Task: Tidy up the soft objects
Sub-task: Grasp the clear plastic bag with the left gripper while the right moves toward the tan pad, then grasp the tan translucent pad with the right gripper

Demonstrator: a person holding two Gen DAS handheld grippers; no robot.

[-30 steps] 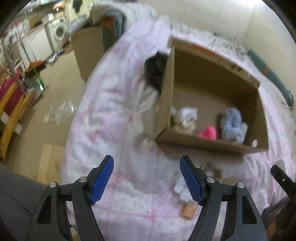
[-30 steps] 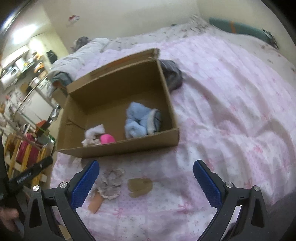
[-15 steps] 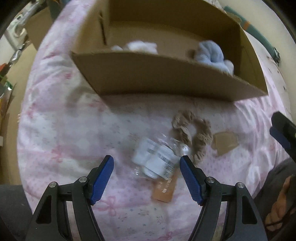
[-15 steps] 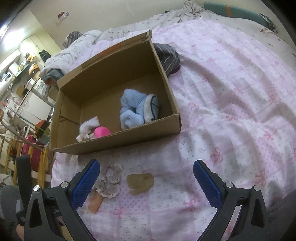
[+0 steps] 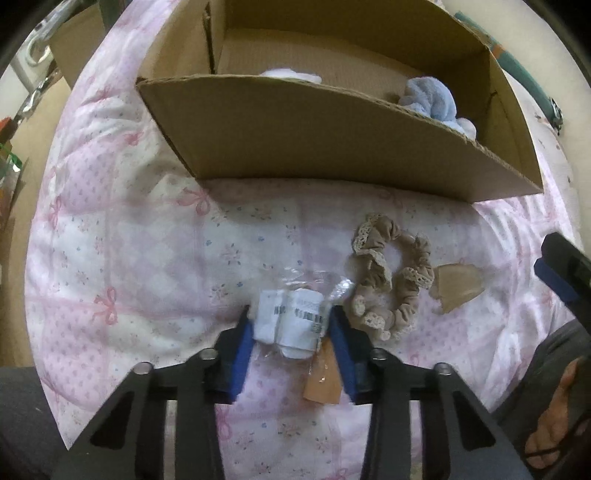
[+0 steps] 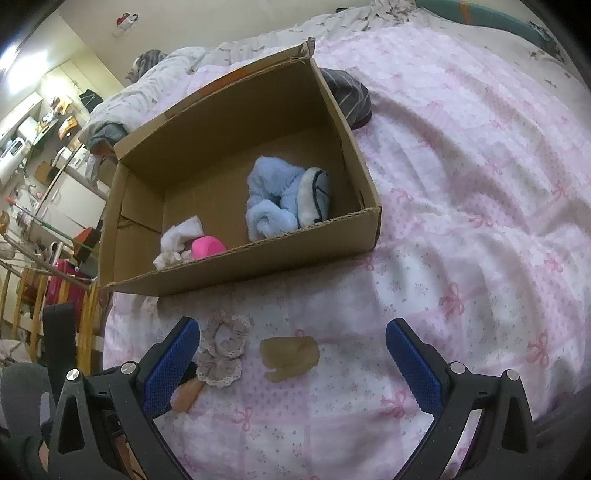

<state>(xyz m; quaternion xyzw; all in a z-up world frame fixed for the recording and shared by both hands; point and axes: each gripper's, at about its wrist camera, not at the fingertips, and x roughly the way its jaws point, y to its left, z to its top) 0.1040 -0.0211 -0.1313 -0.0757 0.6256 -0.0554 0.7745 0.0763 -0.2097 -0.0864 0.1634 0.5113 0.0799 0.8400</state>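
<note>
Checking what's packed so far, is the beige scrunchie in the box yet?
No, the scrunchie lies on the pink bedspread in front of the box, beside the left tongs.

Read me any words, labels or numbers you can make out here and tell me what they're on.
No text here is legible.
White label on the plastic-wrapped packet between the left gripper fingers: dark barcode-like marks and print, too blurred to read.
Cardboard box: no print visible.
Back wall in the right wrist view: a small sticker, too small to read.
</note>
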